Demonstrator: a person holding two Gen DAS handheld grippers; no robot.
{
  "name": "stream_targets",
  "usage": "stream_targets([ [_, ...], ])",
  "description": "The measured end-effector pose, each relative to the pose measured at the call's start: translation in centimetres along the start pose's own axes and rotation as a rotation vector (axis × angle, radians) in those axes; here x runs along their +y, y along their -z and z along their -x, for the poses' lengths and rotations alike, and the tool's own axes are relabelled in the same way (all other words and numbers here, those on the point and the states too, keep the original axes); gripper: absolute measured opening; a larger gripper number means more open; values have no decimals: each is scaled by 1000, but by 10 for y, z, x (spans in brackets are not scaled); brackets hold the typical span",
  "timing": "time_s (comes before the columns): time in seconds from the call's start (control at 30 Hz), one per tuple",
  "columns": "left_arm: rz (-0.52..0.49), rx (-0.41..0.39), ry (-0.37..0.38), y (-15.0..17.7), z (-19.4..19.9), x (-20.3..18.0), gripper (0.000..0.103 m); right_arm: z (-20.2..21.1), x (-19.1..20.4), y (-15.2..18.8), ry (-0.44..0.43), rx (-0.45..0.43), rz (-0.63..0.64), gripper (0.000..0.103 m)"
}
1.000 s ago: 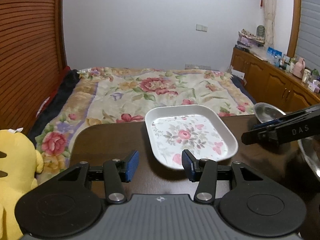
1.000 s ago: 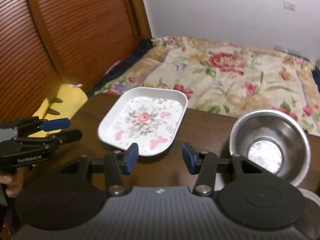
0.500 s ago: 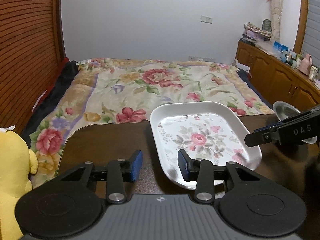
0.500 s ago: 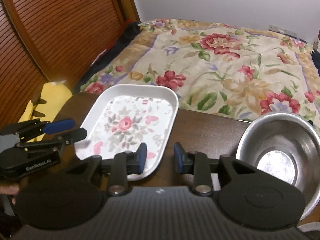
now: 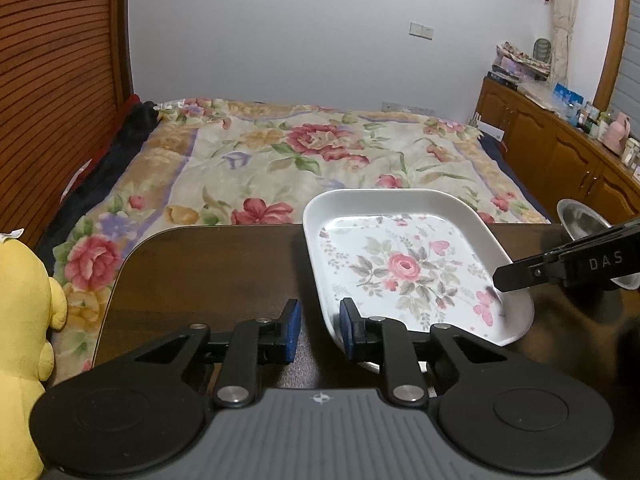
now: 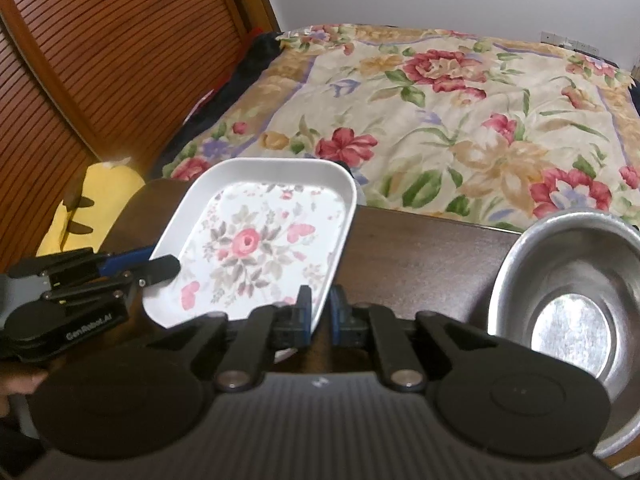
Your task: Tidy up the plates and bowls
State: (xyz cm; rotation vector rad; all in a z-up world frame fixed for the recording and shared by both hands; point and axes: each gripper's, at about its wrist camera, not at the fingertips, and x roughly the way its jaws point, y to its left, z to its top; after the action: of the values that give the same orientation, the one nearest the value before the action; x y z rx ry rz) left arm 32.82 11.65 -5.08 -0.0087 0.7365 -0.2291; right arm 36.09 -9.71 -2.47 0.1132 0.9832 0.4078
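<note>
A white rectangular plate with a rose print (image 5: 404, 268) (image 6: 256, 244) is tilted up off the dark wooden table (image 5: 208, 268) (image 6: 420, 252). My right gripper (image 6: 320, 312) is shut on the plate's near right rim; it also shows at the right of the left wrist view (image 5: 500, 280). My left gripper (image 5: 319, 330) is open, its jaws straddling the plate's near left corner without closing; it also shows in the right wrist view (image 6: 160, 266). A steel bowl (image 6: 572, 304) (image 5: 584, 220) stands on the table to the right.
A yellow plush toy (image 5: 20, 320) (image 6: 92, 196) sits off the table's left edge. A bed with a floral quilt (image 5: 320, 152) lies beyond the table's far edge. Wooden cabinets (image 5: 560, 148) line the right wall, a slatted wooden wardrobe (image 6: 100, 60) the left.
My right gripper has closed from open onto the plate's rim and the plate has tipped up. My left gripper has narrowed and moved to the plate's left corner.
</note>
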Motion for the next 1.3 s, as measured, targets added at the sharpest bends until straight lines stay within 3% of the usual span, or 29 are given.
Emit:
stream_targets([
  [0.4, 26, -1, 18, -3, -3, 7, 20, -7, 2, -5, 17, 8, 17, 10],
  [0.53, 48, 20, 53, -4, -3, 8, 12, -7, 2, -5, 17, 8, 22, 10],
  [0.73, 42, 24, 58, -4, 14, 1, 13, -2, 2, 1, 1, -9, 11, 10],
  [1.3, -6, -109, 79, -3, 120, -46, 13, 104, 9, 30, -58, -201, -8, 10],
])
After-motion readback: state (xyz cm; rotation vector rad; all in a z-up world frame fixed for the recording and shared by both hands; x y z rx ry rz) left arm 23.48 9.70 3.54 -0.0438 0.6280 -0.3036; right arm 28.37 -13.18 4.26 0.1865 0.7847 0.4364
